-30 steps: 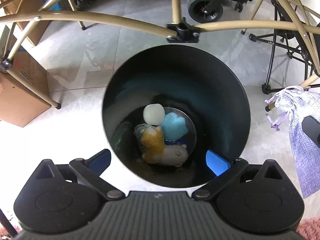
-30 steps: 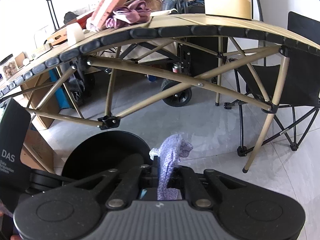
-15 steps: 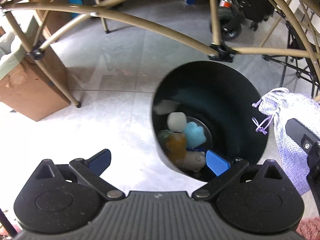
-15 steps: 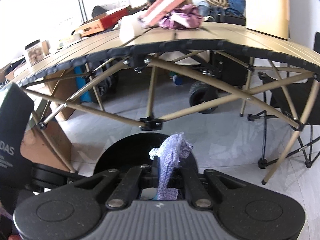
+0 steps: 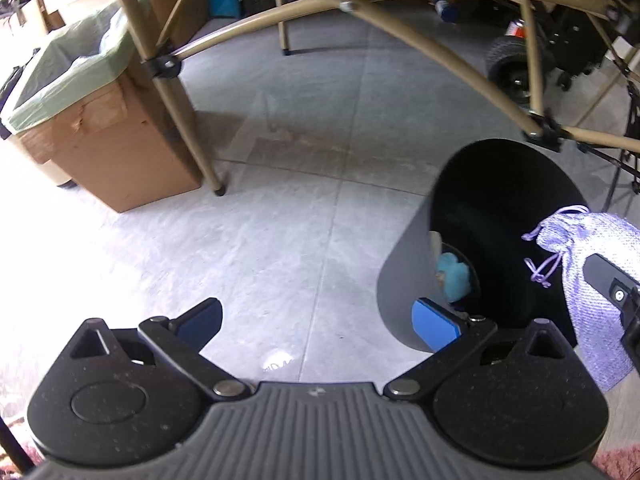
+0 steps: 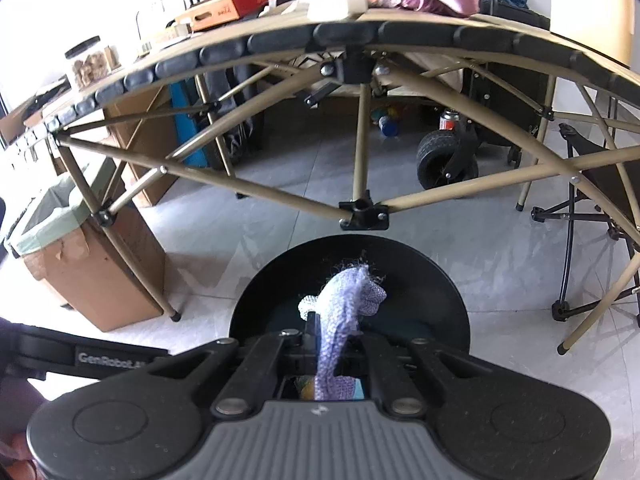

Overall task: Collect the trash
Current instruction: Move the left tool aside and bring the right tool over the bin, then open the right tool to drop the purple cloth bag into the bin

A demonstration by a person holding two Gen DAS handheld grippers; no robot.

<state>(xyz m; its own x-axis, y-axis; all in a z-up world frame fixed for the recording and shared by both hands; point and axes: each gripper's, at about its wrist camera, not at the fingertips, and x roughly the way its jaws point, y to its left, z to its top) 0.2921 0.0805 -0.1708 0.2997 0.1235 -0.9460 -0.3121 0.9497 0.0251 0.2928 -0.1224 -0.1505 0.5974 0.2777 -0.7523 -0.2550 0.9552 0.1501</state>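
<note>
A black round bin stands on the tiled floor, at the right of the left wrist view and low in the centre of the right wrist view. Several scraps lie at its bottom, one of them blue. My right gripper is shut on a lilac mesh drawstring pouch and holds it over the bin's mouth; the pouch hangs at the right edge of the left wrist view. My left gripper is open and empty, over bare floor just left of the bin.
A tan folding table frame spans the space above and behind the bin, its legs close by. A cardboard box with a green liner stands at the left. A folding chair and a wheeled cart sit beyond the bin.
My left gripper has swung left, off the bin's mouth and over bare floor. The right gripper has brought the pouch left until it hangs over the bin.
</note>
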